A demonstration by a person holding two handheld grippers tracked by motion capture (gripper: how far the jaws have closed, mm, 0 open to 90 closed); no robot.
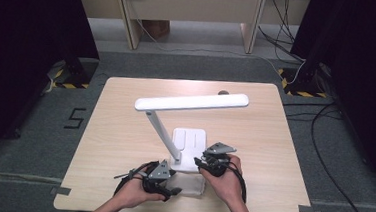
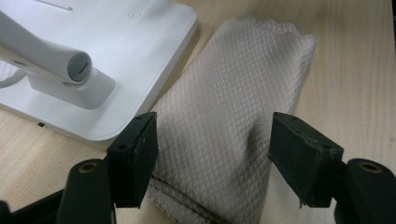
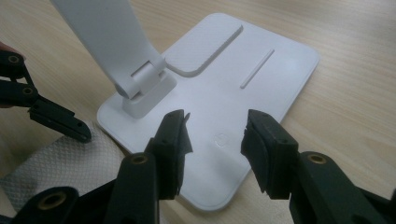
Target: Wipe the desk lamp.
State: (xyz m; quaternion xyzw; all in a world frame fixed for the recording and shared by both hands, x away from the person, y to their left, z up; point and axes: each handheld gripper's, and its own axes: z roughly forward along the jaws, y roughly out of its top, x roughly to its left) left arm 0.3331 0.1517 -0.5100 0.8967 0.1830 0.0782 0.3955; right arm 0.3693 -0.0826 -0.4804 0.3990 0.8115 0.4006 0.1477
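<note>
The left gripper (image 2: 212,156) is being held with jaws wide, unclamped, over the folded cloth (image 2: 233,107), lying against the lamp base (image 2: 140,42) edge. The right gripper (image 3: 215,140) is being held part-open above that base; bare tabletop (image 1: 124,126) lies beyond.

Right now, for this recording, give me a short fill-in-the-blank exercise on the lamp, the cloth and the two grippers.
1. The folded cloth lies on the ____.
2. The left gripper has its jaws ____ over the cloth.
3. The right gripper points at the lamp's white ____.
4. The cloth's weave pattern is ____-shaped.

Missing words: table; open; base; diamond
</note>
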